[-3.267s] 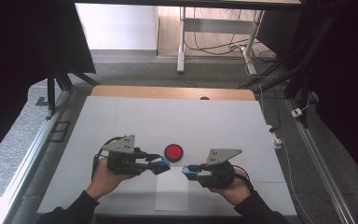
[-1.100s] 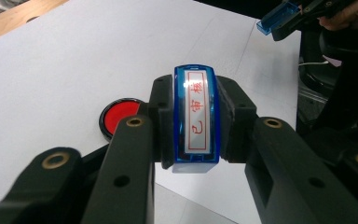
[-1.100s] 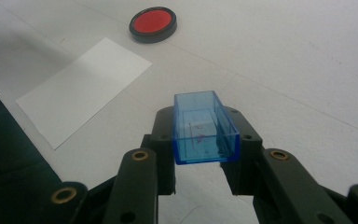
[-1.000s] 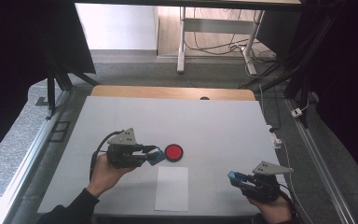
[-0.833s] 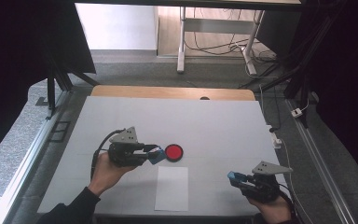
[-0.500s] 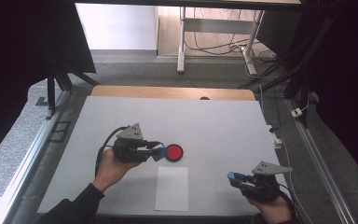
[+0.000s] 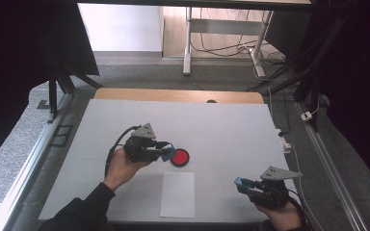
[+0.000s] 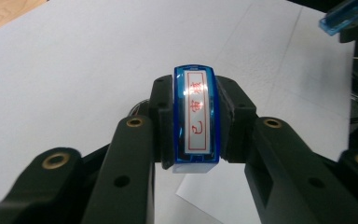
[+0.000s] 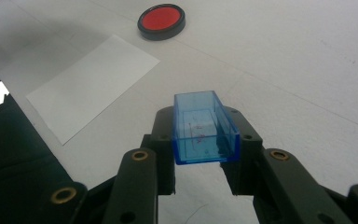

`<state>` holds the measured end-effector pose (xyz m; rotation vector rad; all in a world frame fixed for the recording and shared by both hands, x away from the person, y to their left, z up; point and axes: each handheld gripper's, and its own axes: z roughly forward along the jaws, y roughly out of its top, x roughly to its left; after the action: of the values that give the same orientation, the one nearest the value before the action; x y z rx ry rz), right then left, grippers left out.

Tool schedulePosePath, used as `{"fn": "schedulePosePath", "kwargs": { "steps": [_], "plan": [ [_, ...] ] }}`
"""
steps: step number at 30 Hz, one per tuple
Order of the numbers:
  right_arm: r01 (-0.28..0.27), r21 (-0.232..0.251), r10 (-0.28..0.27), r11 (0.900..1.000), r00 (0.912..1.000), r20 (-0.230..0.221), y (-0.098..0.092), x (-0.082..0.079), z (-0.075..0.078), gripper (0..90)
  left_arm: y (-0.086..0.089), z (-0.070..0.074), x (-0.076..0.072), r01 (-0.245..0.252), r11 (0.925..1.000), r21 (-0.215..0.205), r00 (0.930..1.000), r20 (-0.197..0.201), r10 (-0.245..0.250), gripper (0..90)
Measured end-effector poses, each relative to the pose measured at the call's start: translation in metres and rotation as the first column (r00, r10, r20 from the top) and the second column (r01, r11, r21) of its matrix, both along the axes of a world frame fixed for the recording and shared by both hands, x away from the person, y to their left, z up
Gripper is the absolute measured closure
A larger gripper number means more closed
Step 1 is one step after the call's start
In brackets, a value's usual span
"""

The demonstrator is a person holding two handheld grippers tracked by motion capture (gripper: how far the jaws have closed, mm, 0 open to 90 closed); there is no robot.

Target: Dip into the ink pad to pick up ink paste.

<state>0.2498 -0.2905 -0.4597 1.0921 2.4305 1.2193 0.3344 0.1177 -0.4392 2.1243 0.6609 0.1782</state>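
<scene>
Left tongs (image 8: 193, 140) clamped on stamp (image 8: 195, 116) beside red ink pad (image 7: 179, 157); right tongs (image 9: 200, 149) clamped on blue cap (image 9: 204, 128).

A white sheet covers most of the bench (image 7: 221, 120), leaving a strip of bare wood (image 7: 173, 95) along the far edge. Grey carpet (image 7: 139, 77) lies beyond it and down both sides. Farther back stands a desk on white legs (image 7: 188, 43), with black cables (image 7: 221, 48) looped on a wooden floor beneath it, and a pale wall panel (image 7: 120, 26) to its left. Black curtains (image 7: 24, 57) close off left and right. Black stand legs (image 7: 65, 84) rest at the left, a metal rail (image 7: 29, 159) below them. Light is soft and even.
</scene>
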Motion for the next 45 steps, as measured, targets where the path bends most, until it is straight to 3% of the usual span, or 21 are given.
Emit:
{"fn": "schedulePosePath", "kwargs": {
  "steps": [10,24,37,45],
  "plan": [
    [-0.002,0.010,0.002,1.000,1.0000,0.000,0.000,0.000,0.000,68.3,-0.017,-0.008,0.016,-0.015,0.9995,0.028,0.9999,-0.005,0.015,70.4],
    [-0.007,0.006,0.007,1.000,1.0000,-0.004,0.000,0.000,0.000,68.3,-0.037,-0.030,0.036,-0.035,0.9969,0.070,0.9991,-0.022,0.037,70.4],
    [-0.015,0.004,0.015,1.000,0.9999,-0.003,0.000,0.000,0.000,68.3,-0.047,-0.045,0.043,-0.047,0.9918,0.118,0.9980,-0.035,0.052,70.4],
    [-0.017,0.001,0.017,1.000,0.9999,-0.003,0.000,0.001,-0.001,68.3,-0.047,-0.051,0.046,-0.055,0.9903,0.127,0.9968,-0.051,0.062,70.4]
  ]
}}
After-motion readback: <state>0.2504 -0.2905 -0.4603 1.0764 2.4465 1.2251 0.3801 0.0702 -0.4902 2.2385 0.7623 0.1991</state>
